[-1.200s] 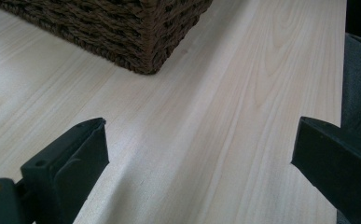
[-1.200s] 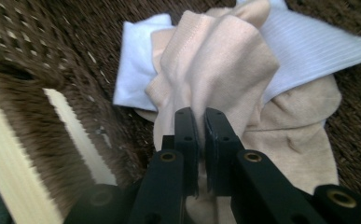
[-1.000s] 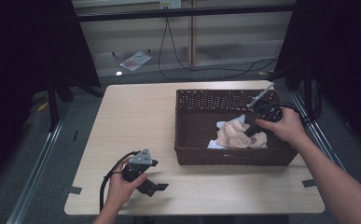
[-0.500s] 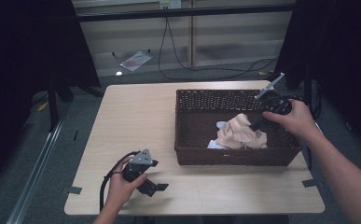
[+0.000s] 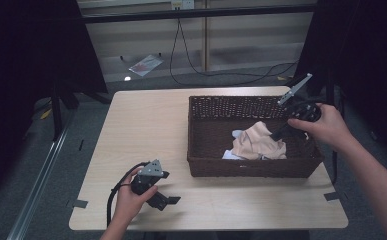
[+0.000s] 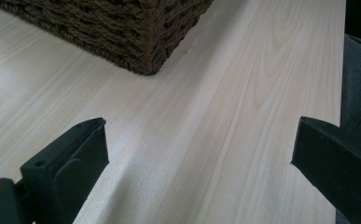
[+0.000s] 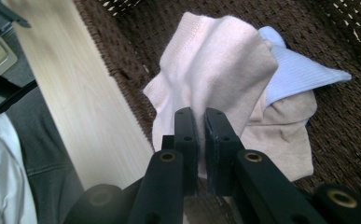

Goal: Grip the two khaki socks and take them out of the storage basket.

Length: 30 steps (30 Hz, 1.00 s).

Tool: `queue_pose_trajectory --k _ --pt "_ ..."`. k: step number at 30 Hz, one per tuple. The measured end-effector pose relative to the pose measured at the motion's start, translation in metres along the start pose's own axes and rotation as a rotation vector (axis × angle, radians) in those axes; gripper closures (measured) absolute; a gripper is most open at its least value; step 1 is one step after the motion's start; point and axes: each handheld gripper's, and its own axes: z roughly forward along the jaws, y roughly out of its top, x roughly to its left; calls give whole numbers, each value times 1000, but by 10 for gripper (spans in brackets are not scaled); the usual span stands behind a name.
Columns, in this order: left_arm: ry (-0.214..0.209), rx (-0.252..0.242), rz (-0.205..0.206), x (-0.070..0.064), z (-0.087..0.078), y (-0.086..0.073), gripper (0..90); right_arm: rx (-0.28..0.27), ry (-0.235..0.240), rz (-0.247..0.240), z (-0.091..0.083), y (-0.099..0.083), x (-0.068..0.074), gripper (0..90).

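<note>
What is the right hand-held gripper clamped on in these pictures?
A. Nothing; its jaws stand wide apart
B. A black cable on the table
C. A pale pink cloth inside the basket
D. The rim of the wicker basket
C: in the right gripper view the right hand-held gripper has its jaws closed on a fold of the pale pink cloth, which lies inside the wicker basket.

Black tongs (image 7: 197,122) (brass screws), grey plates

floor (image 5: 26,165): grey | table (image 5: 146,125): light wood | surroundings: dark curtains (image 5: 26,45) | cables (image 5: 221,75): black
</note>
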Motion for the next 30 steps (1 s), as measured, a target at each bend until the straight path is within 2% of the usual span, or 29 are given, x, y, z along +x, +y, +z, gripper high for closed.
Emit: queue_pose_trajectory --k 5,15,19,30 --pt "2 8 7 0 0 0 33 -9 20 -10 -7 -2 6 851" --pt "2 6 5 0 0 0 33 -2 67 -74 -15 -10 26 851" --pt "2 6 3 0 0 0 33 -17 86 -100 -18 -13 32 850" --pt "3 6 2 -1 0 0 32 -4 119 -145 -15 -21 43 850"
